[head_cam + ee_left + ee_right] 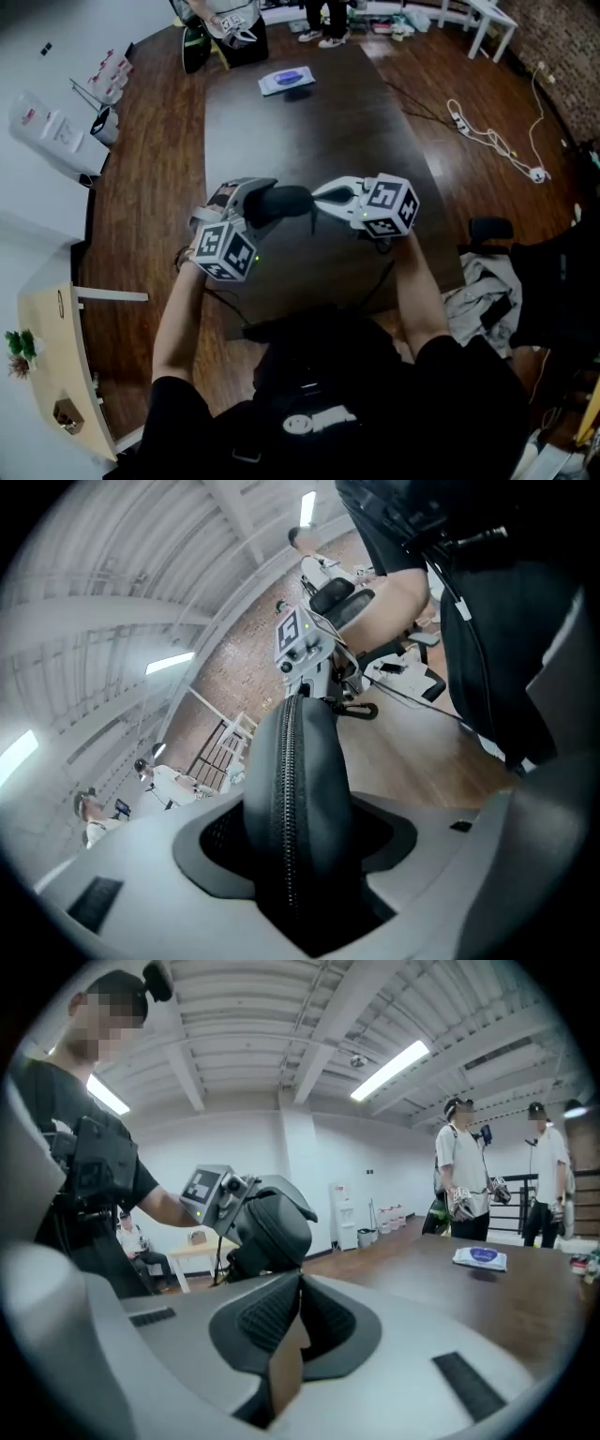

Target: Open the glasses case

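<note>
Claw on the left [255, 204], spread wide, clamps a black zipped glasses case [286, 200], held up above the dark worktop [309, 131]. Claw on the right [323, 197], pinched shut, sits just beside the case's far end; whether it touches, I cannot tell.

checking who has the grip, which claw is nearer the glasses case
Left. The left claw is closed around the glasses case, which sits between its jaws. The right claw is shut, its tips just beside the case's free end.
</note>
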Demonstrator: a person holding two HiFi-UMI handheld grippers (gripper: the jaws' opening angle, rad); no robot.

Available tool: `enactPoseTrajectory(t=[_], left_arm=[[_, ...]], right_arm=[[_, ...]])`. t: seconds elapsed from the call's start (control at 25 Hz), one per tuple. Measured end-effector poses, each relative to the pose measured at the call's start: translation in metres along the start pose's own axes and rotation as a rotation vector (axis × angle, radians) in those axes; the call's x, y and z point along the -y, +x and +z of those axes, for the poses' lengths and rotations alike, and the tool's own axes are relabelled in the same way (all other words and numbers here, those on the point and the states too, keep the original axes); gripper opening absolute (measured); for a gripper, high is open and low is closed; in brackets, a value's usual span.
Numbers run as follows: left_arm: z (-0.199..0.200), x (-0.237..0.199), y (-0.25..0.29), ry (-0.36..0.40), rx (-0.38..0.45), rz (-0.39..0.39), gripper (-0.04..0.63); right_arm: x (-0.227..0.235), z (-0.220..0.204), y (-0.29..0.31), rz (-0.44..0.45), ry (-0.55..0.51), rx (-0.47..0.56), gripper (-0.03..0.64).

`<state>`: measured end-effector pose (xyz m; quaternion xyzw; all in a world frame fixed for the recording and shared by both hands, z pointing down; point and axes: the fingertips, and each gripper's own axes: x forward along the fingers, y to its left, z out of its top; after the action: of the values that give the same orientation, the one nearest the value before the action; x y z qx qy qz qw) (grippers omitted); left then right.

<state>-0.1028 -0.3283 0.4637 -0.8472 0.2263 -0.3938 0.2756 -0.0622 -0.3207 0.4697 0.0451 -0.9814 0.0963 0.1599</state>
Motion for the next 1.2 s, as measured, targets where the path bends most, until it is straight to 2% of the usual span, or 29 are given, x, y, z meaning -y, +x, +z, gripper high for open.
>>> enactPoseTrajectory(t=[0.24, 0.32, 0.4, 0.44, 0.56, 0.6, 0.68, 0.76, 0.84, 0.92, 0.96, 1.04, 1.12, 1.2], left_arm=[[0.009, 0.003, -0.001, -0.216, 0.129, -0.027, 0.277], [0.011, 0.000, 0.000, -0.257, 0.152, -0.016, 0.276], [0.008, -0.001, 0.005, -0.287, 0.150, -0.004, 0.276], [0.005, -0.002, 0.008, -0.327, 0.151, 0.002, 0.276], [-0.006, -0.011, 0.016, -0.475, 0.133, 0.063, 0.276], [-0.012, -0.016, 0.018, -0.500, 0.111, 0.098, 0.276], [-0.019, -0.026, 0.021, -0.543, 0.068, 0.167, 0.278], [-0.018, -0.036, 0.026, -0.594, 0.048, 0.217, 0.278], [-0.010, -0.040, 0.034, -0.628, 0.039, 0.253, 0.278], [-0.004, -0.040, 0.043, -0.631, 0.019, 0.288, 0.279], [-0.002, -0.040, 0.046, -0.630, 0.009, 0.306, 0.280], [-0.001, -0.038, 0.050, -0.642, 0.001, 0.327, 0.285], [0.002, -0.035, 0.050, -0.660, 0.027, 0.313, 0.291], [0.011, -0.033, 0.047, -0.678, 0.126, 0.236, 0.297]], right_arm=[[-0.006, 0.004, -0.007, 0.036, 0.094, 0.137, 0.012], [-0.004, 0.007, -0.009, 0.025, 0.116, 0.171, 0.015], [0.001, 0.008, -0.010, -0.018, 0.108, 0.169, 0.020], [0.006, 0.009, -0.013, -0.052, 0.110, 0.189, 0.026], [0.027, 0.020, -0.034, -0.159, 0.241, 0.394, 0.046], [0.031, 0.024, -0.042, -0.180, 0.294, 0.463, 0.076], [0.031, 0.033, -0.046, -0.202, 0.347, 0.537, 0.269], [0.032, 0.046, -0.040, -0.264, 0.345, 0.565, 0.303], [0.040, 0.057, -0.031, -0.333, 0.373, 0.591, 0.318], [0.049, 0.062, -0.022, -0.384, 0.432, 0.607, 0.330], [0.052, 0.062, -0.020, -0.413, 0.448, 0.608, 0.353], [0.055, 0.059, -0.019, -0.458, 0.450, 0.610, 0.351], [0.054, 0.058, -0.022, -0.450, 0.454, 0.623, 0.323], [0.055, 0.060, -0.029, -0.408, 0.471, 0.647, 0.301]])
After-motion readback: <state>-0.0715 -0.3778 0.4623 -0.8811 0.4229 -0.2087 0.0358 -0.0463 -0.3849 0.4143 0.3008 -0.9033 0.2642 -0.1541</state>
